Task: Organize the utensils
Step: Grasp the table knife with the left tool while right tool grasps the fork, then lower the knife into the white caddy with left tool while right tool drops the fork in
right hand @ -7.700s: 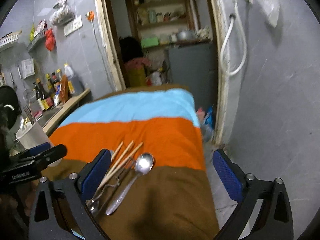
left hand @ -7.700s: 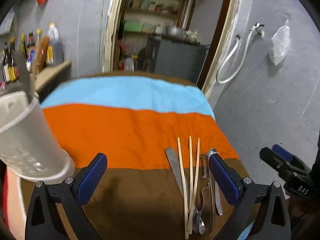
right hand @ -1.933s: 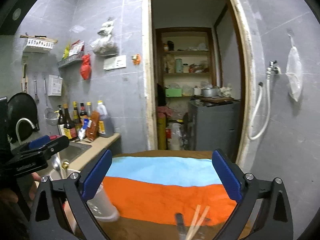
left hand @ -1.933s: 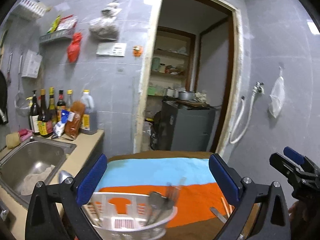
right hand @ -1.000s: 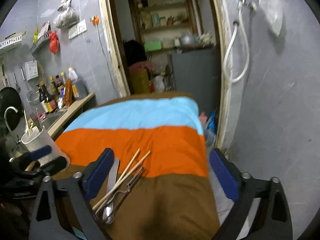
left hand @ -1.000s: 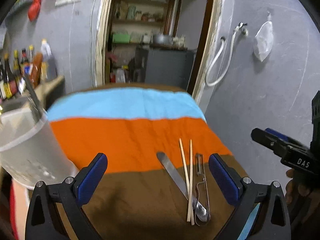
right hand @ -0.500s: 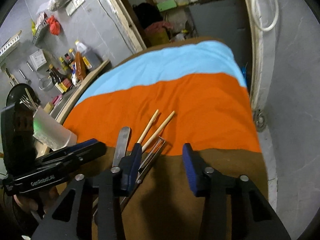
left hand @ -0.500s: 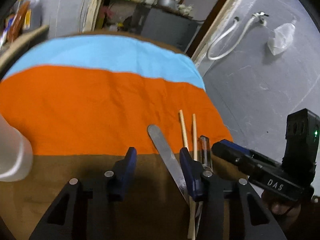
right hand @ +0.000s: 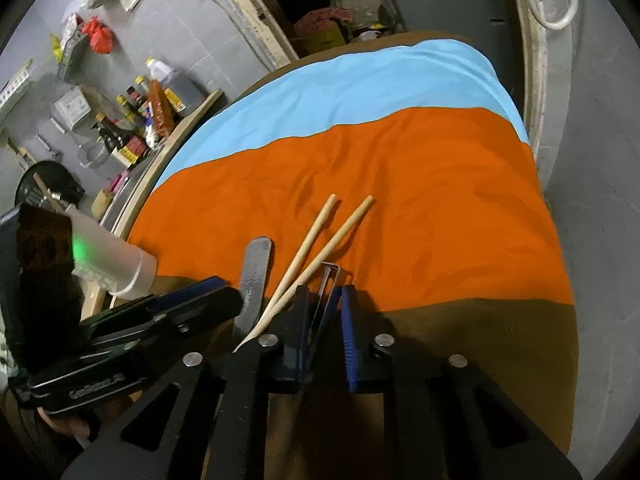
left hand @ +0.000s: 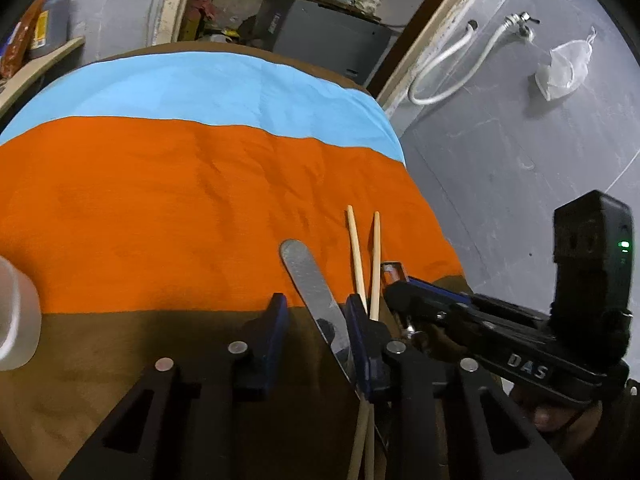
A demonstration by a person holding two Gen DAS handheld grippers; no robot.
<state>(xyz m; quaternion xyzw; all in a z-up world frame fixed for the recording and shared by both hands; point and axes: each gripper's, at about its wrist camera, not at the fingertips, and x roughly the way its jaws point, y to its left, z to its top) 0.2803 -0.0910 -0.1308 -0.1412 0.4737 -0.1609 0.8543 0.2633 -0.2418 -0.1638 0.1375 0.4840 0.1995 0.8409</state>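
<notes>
Both grippers have dropped onto the utensil pile since half a second ago, and both sets of jaws have narrowed further. Left gripper [left hand: 316,332]: narrow gap, flat metal handle [left hand: 308,276] lying between the fingers; can't tell if it's pinched yet. Right gripper [right hand: 324,332]: narrow gap straddling the wire-frame peeler [right hand: 326,280], contact unclear. Count on the cloth [left hand: 180,200]: 2 chopsticks [left hand: 362,256], 1 flat-handled utensil, 1 peeler. All four lie bunched at the orange/brown stripe boundary, near the cloth's right edge. Chopsticks cross near their lower ends, between handle and peeler. 1 white utensil holder [right hand: 116,264] stands at the cloth's left edge, well apart from the pile.
</notes>
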